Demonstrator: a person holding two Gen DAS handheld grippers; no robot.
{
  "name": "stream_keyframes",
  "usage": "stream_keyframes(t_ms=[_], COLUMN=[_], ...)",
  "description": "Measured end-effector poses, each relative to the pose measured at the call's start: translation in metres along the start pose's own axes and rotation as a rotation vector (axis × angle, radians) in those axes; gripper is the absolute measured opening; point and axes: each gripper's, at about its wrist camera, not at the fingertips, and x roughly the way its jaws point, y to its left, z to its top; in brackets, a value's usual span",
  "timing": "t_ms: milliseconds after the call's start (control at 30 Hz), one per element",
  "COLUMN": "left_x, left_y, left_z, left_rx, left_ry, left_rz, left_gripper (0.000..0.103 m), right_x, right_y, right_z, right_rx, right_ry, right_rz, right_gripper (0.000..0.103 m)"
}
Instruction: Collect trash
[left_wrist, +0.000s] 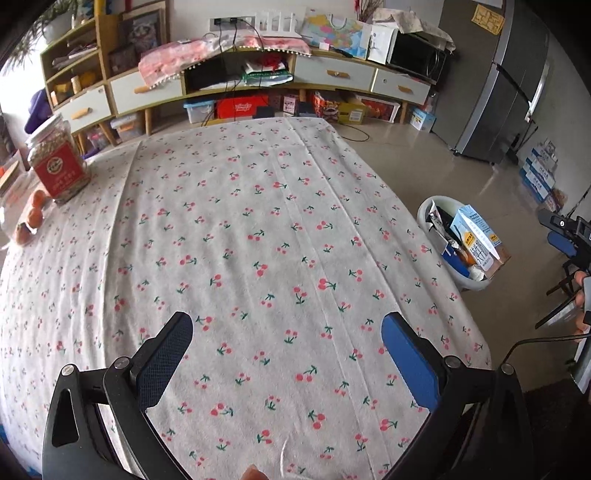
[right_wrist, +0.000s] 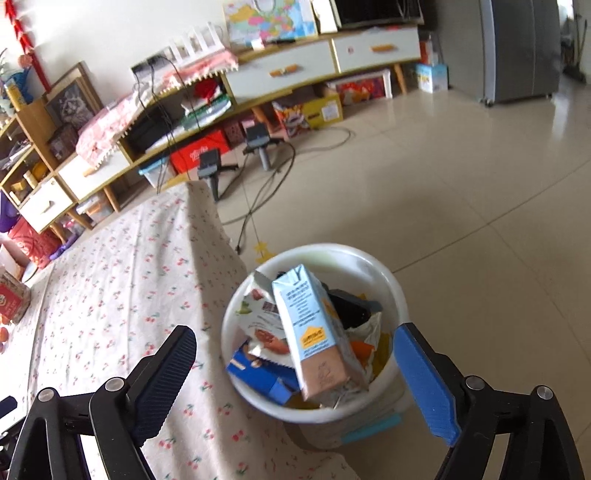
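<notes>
A white trash bin (right_wrist: 369, 266) stands on the floor by the table's corner, filled with a pale blue milk carton (right_wrist: 310, 332), a snack wrapper (right_wrist: 258, 317), a blue box (right_wrist: 258, 373) and other packaging. My right gripper (right_wrist: 293, 334) hovers over the bin, open, with nothing pressed between its pads. My left gripper (left_wrist: 286, 325) is open over the cherry-print tablecloth (left_wrist: 258, 206) and holds nothing. In the left wrist view the bin (left_wrist: 424, 212) and carton (left_wrist: 476, 236) sit to the right of the table. A blue pad (left_wrist: 559, 242) of the right gripper shows at the far right edge.
A jar with a red label (left_wrist: 59, 162) and small oranges (left_wrist: 35, 214) sit at the table's left edge. Beyond are a long TV cabinet (left_wrist: 332, 74), a grey fridge (left_wrist: 509, 92), stacked boxes, two small tripods (right_wrist: 210, 166) and cables on the tiled floor.
</notes>
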Motion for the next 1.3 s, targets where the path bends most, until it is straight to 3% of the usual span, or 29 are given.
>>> stream_keyframes(t_ms=[100,433,567,900,1300], left_x=[-0.016,-0.039,-0.035,-0.037,-0.037], left_y=[0.008,0.017,0.015,-0.005,-0.001], left_z=[-0.012,-0.053,-0.063,-0.074,-0.075], left_rx=[-0.040,-0.069,-0.058,-0.004,-0.028], left_ry=[-0.023,-0.092,-0.077,-0.098,-0.098], left_rz=[-0.005,0.110,0.130,0.126,0.121], left_gripper=[0.103,0.103,0.103,0.103,0.103], right_x=[-0.021,-0.059,-0.056,-0.045,-0.041], right_y=[0.011,0.054,0.064,0.082,0.081], right_z=[-0.011,-0.094,-0.121,-0.130,-0.135], right_rx=[-0.001,-0.067,-0.090,-0.137,-0.138], right_ry=[-0.034,-0.097,-0.088,-0.087,-0.064], right_rz=[-0.017,-0.146,-0.175,-0.204,-0.208], right_gripper=[0.100,0.100,0.100,0.100,0.100])
